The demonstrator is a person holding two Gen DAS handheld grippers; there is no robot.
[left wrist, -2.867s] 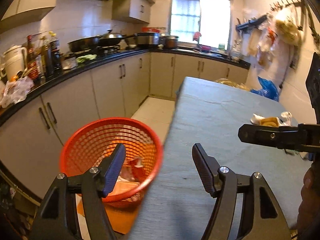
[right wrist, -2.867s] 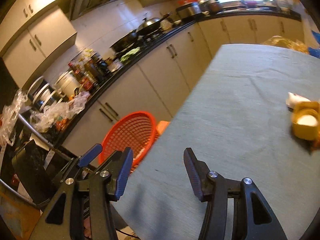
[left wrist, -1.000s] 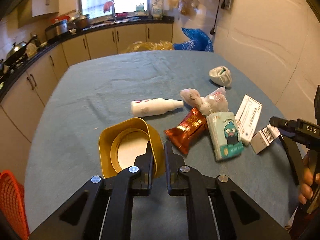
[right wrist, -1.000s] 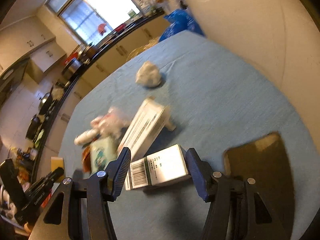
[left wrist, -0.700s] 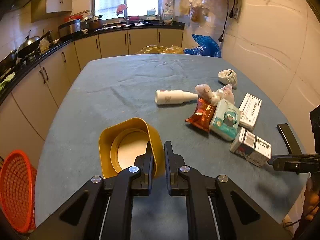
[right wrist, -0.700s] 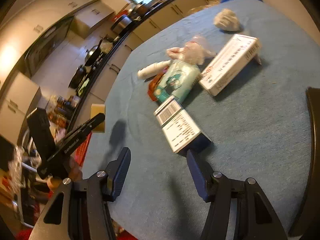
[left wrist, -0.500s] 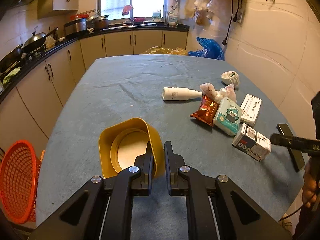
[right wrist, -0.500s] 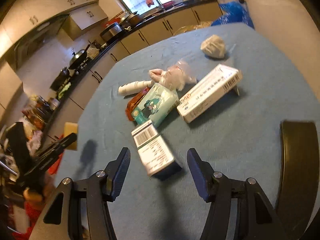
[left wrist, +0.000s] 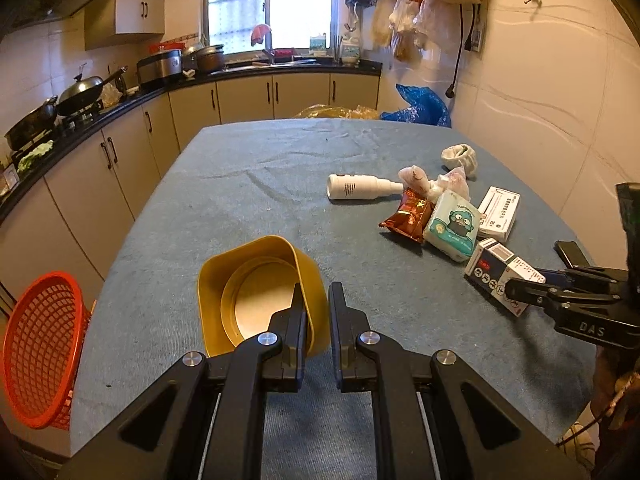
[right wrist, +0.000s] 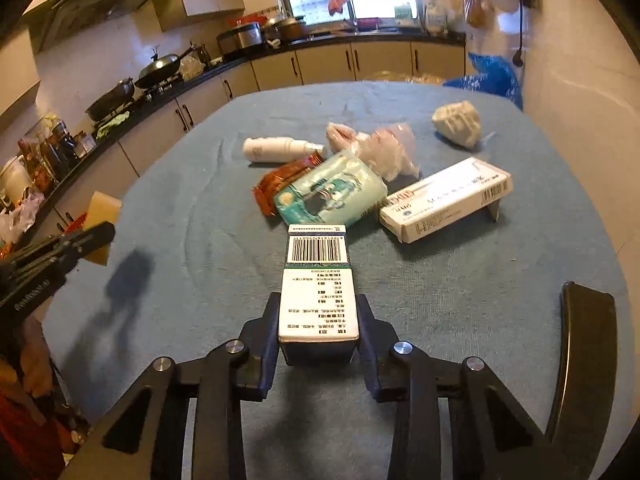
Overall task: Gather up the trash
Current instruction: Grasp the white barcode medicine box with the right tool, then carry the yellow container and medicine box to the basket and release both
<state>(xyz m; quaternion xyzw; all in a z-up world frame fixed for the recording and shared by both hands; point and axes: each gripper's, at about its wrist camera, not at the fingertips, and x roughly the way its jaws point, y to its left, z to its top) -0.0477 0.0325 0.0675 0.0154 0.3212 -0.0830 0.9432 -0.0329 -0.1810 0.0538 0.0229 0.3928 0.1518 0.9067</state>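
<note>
The left gripper (left wrist: 316, 304) holds a yellow container (left wrist: 256, 292) — its fingers are pressed together on the container's right wall, one inside and one outside. The container hangs over the near part of the table (left wrist: 248, 184), close to the left edge. The orange basket (left wrist: 40, 344) stands low beside the table's near left corner.

The right gripper (right wrist: 318, 320) has its jaws closed on the sides of a small white box with a barcode (right wrist: 318, 280), near the table's near right edge. Just behind the box lies the rest of the trash, close together: a tissue pack (right wrist: 332, 192), a red snack wrapper (right wrist: 280, 180), a white bottle (right wrist: 276, 148) on its side, a crumpled plastic bag (right wrist: 380, 148) and a long white carton (right wrist: 444, 198). A crumpled ball of paper (right wrist: 456, 122) lies apart, nearer the far right edge. A dark flat object (right wrist: 576, 344) rests at the near right edge.
</note>
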